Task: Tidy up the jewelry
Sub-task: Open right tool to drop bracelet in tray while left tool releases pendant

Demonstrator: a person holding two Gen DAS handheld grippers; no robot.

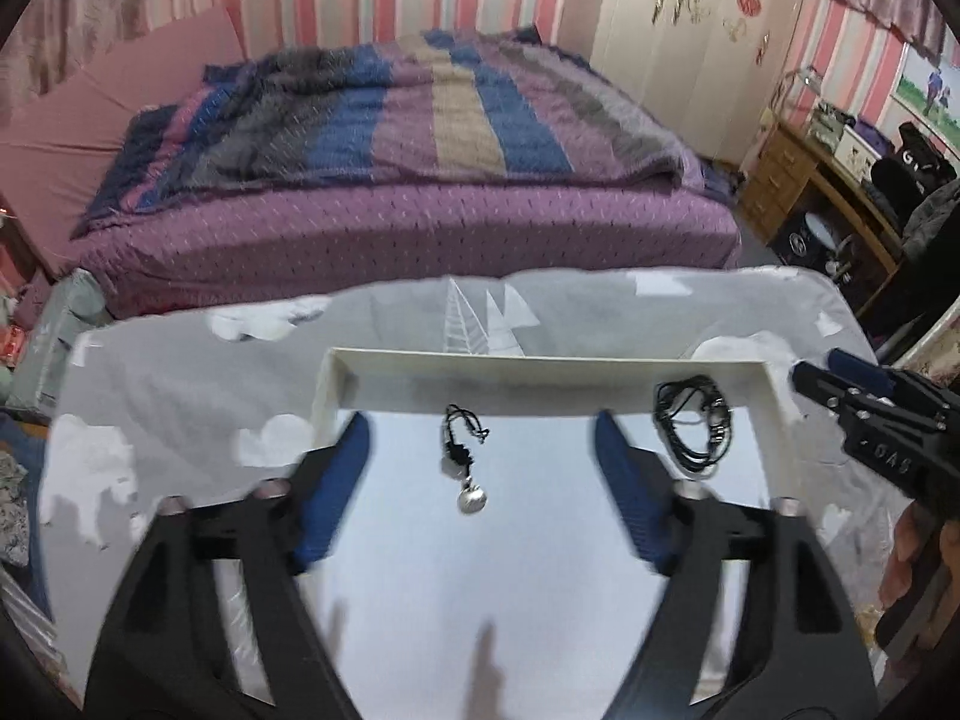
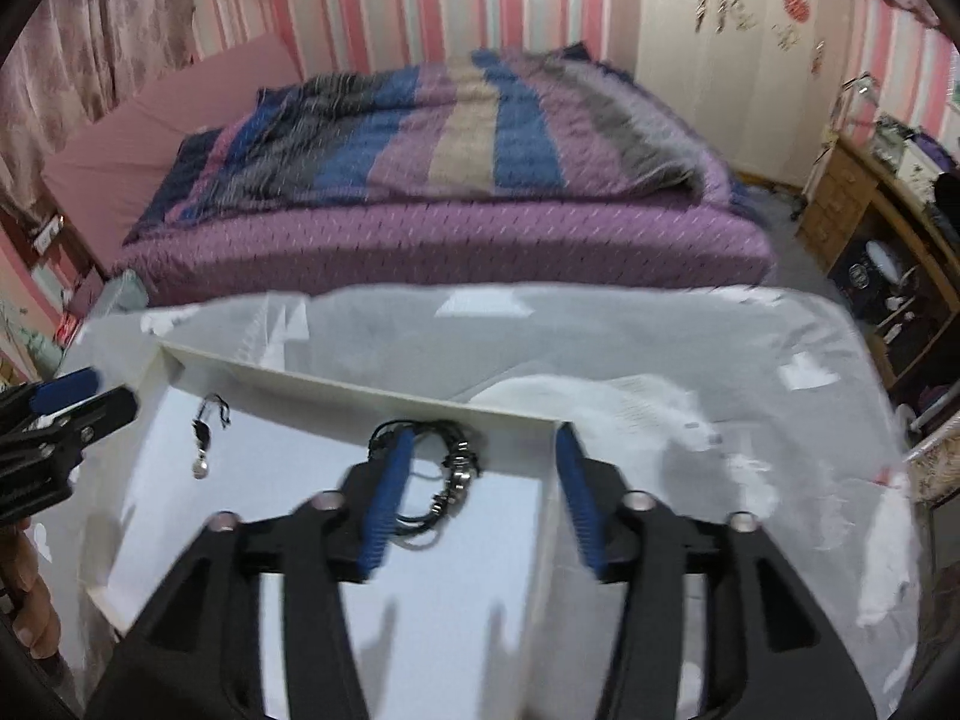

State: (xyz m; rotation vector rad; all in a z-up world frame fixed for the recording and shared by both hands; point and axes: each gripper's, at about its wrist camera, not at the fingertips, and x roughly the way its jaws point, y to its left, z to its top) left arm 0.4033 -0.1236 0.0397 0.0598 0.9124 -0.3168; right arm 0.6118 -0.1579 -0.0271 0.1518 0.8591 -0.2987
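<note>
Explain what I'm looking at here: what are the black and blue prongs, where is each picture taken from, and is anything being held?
The prongs are handheld two-finger grippers, one in each of a person's hands, each with a camera looking along its fingers. One picture looks out from the left gripper, the other from the right gripper. Both hang over a shallow white tray on a grey cloth-covered table. In the tray lie a pendant on a black cord and a coiled black cord bracelet. Both grippers' jaws stand apart; neither holds anything. A bed stands behind.
</note>
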